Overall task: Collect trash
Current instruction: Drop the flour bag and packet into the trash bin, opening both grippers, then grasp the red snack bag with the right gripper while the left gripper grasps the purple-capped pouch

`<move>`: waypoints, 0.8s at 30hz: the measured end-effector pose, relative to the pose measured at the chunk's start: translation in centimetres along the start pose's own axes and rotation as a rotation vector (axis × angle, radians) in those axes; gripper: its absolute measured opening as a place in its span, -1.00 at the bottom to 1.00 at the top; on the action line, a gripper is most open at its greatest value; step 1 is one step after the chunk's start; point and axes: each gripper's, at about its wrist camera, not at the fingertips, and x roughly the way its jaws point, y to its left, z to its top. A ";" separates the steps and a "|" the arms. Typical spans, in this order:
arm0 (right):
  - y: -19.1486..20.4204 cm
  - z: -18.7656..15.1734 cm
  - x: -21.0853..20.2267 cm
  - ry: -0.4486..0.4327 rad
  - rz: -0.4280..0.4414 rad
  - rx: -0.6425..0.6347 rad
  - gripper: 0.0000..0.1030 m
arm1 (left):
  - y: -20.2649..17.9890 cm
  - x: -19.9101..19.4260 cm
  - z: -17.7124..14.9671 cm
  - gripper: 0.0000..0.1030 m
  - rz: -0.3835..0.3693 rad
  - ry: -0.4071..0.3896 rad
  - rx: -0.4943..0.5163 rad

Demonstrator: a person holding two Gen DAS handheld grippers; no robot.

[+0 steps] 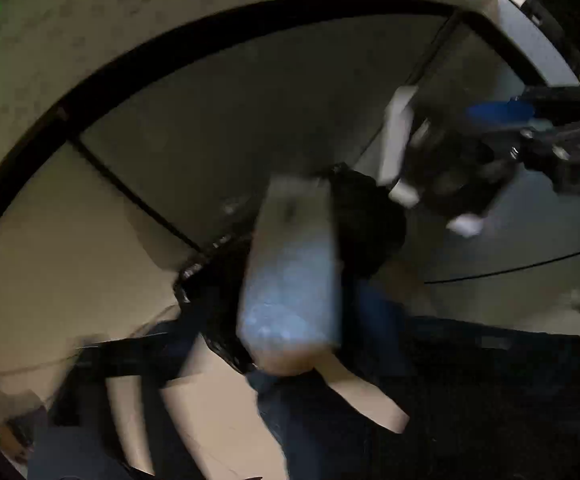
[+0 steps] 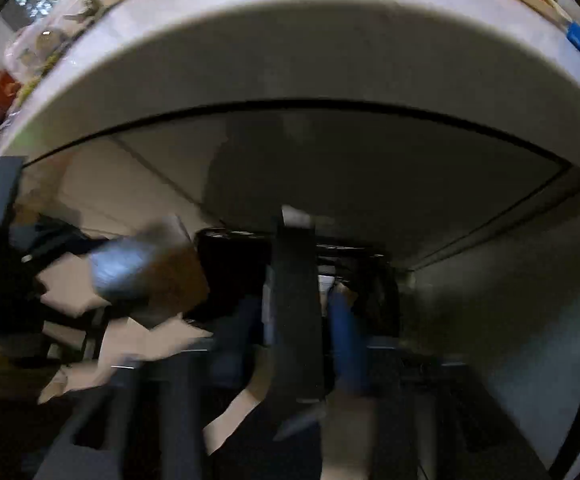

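- Right gripper (image 1: 433, 184) first: from the left wrist cam its two pale fingers stand well apart with nothing pinched between them, so I'd call it released. It's angled steeply down under the white countertop (image 1: 90, 40), which makes sense if the point is to get over the bin and not the counter.
- Left gripper (image 2: 18, 240) only shows as a dark blur at the left edge of the right cam. Honestly can't tell whether it's clamped or let go; its own fingers are smeared out in its own view.
- The trash itself looks like a flattish pack (image 1: 290, 280), silvery-blue on one end and tan/brown on the other. Sits dead centre in the left cam, right out in front of the left gripper. Whether it's touching the fingers or already loose, no idea, too blurry.
- Black-lined bin (image 1: 369, 216) sits on the floor below the counter edge, tucked in near the cabinet front. The pack overlaps its rim in both views, so my guess is it's at the mouth of the bin or just beside it, not clearly inside.
- From the right cam the pack is off to the left, near the left gripper, and apart from the right gripper's fingers.
- My read: this is the drop-off bit, both tools aimed down at the bin so stuff lands in the liner.
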 end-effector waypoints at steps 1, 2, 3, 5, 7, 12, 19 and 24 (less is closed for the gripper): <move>-0.3 0.2 -0.1 -0.008 -0.004 0.023 0.62 | -0.2 -0.1 0.2 0.79 0.009 -0.005 0.006; -0.7 0.3 -0.6 -0.026 0.010 0.043 0.62 | -0.2 -0.3 0.4 0.79 0.014 -0.011 0.010; -0.8 0.4 -1.1 -0.033 0.006 0.044 0.63 | -0.2 -0.6 0.6 0.79 0.019 -0.016 0.012; -1.1 0.5 -2.6 -0.038 -0.007 0.027 0.69 | -0.2 -1.5 0.8 0.79 0.021 -0.018 0.009; -1.2 0.4 -5.1 -0.067 0.021 0.023 0.72 | 0.0 -3.6 0.6 0.79 0.006 -0.045 -0.004; -0.5 3.0 -14.2 -0.279 0.123 -0.021 0.90 | -0.1 -10.0 0.4 0.82 -0.017 -0.156 -0.014; 0.4 12.3 -16.2 -0.475 0.063 -0.183 0.90 | 1.4 -16.7 3.1 0.85 0.006 -0.329 -0.081; 1.7 17.1 -11.8 -0.410 -0.007 -0.322 0.90 | 2.7 -18.0 4.3 0.85 0.052 -0.383 -0.165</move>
